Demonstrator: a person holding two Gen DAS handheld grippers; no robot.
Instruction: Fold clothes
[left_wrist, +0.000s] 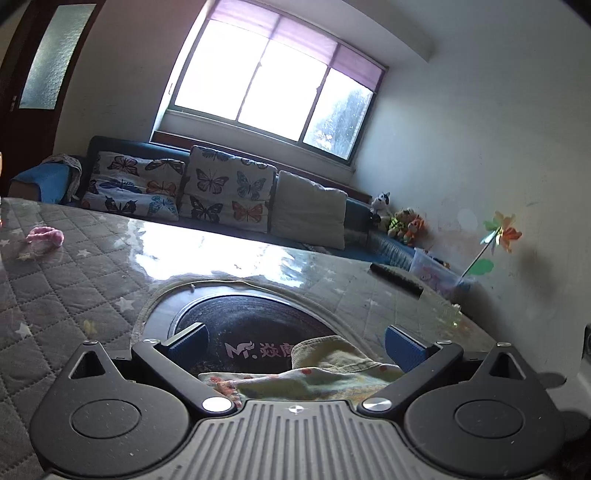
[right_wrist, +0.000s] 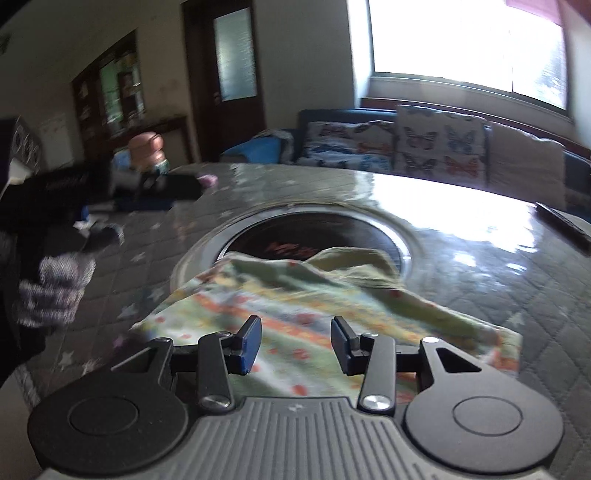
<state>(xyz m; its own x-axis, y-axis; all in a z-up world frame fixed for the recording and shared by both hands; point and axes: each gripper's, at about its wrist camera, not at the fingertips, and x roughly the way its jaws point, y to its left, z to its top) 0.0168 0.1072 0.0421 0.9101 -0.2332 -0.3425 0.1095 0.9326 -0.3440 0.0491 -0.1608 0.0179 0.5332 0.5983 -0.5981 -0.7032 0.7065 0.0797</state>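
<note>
A small floral garment, pale green with orange and red print, (right_wrist: 295, 295) lies crumpled on the quilted grey table cover (right_wrist: 498, 280). Its far edge reaches over the rim of a round black inset (right_wrist: 314, 232) in the table. My right gripper (right_wrist: 295, 343) hovers over the garment's near part, its blue pads (right_wrist: 249, 345) apart and nothing pinched between them. In the left wrist view my left gripper (left_wrist: 295, 345) is open wide, and a folded corner of the garment (left_wrist: 332, 360) lies below, between its blue pads (left_wrist: 188, 341), touching neither.
A black remote (left_wrist: 397, 278) lies near the table's far right edge and a small pink item (left_wrist: 45, 236) at the far left. A sofa with butterfly cushions (left_wrist: 229, 192) stands behind the table. At the left of the right wrist view is a blurred grey patterned sleeve (right_wrist: 55, 291).
</note>
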